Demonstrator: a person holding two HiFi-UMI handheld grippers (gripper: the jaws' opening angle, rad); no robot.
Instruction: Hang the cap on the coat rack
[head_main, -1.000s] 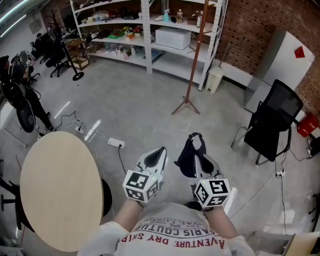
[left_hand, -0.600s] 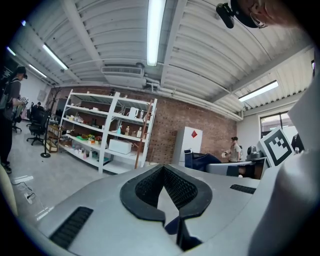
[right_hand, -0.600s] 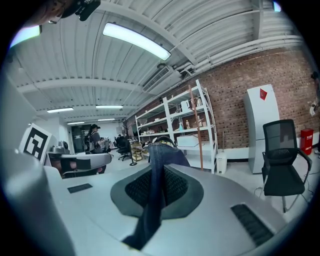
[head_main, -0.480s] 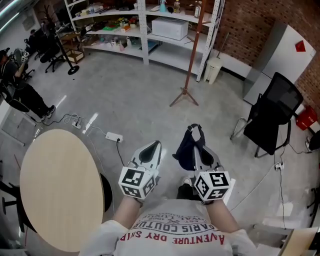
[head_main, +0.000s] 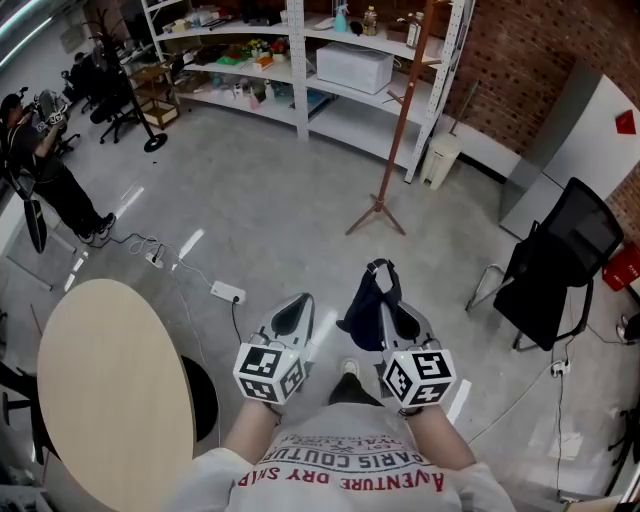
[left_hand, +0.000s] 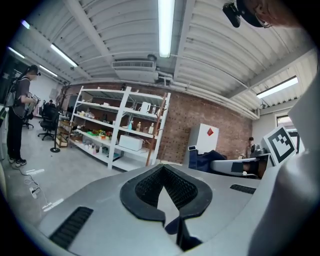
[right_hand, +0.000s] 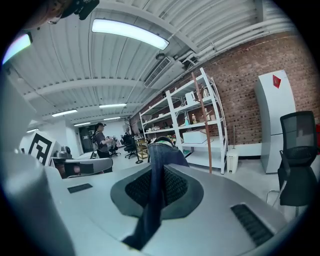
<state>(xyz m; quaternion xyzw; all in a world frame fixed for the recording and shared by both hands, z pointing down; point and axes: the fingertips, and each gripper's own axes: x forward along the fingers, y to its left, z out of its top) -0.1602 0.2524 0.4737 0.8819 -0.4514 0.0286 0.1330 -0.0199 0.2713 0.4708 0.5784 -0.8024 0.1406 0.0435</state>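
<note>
Right tool of mine is clamped on the dark cap, which hangs from its jaws above the floor. My left tool is closed on nothing. Well ahead stands the coat rack, open floor between us. A round surface edges my left; a black chair stands right.

The left gripper has its jaws pressed together on nothing. Beyond stand white shelving, a brown coat rack pole and a brick wall.
</note>
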